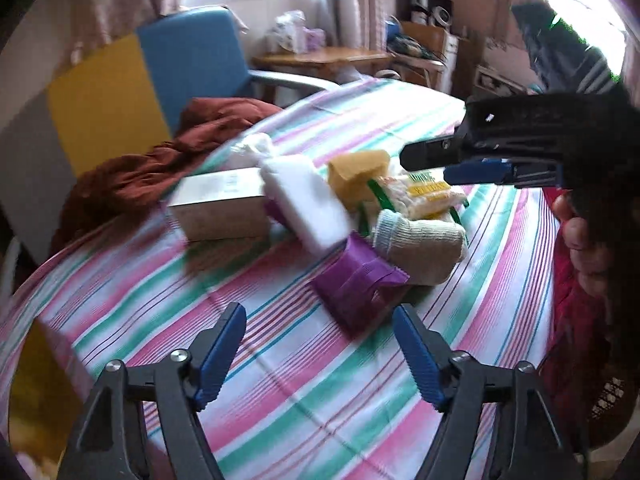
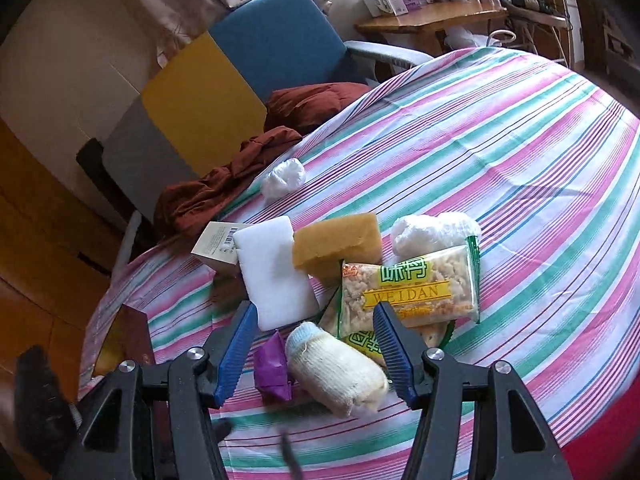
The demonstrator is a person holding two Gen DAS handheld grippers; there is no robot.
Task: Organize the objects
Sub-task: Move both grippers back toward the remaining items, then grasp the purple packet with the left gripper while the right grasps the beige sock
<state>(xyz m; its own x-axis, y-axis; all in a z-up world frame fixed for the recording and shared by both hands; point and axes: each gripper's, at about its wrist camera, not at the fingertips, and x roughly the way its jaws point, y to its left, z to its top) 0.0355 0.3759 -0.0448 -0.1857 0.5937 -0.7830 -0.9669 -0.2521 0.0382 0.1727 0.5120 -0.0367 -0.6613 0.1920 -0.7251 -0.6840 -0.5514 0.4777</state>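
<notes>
Two grippers: mine, both gaping, nothing clamped.
Left gripper (image 1: 320, 354): above the striped tablecloth (image 1: 304, 384), near the purple packet (image 1: 356, 280).
Right gripper (image 2: 316, 354): astride the rolled sock (image 2: 340, 372).

Striped woven cloth on the table (image 2: 500, 152), matt. Glossy clear plastic around the snack packet (image 2: 412, 286). Ribbed knit on the cream sock roll (image 2: 340, 372). Porous, rough yellow sponge (image 2: 338, 242); smooth white foam block (image 2: 272, 272). Crinkled purple wrapper (image 1: 356, 280), probably foil.

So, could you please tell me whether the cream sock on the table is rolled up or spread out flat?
Rolled up: the cream sock forms a thick bundle lying on its side, its blue-edged cuff at one end.
</notes>
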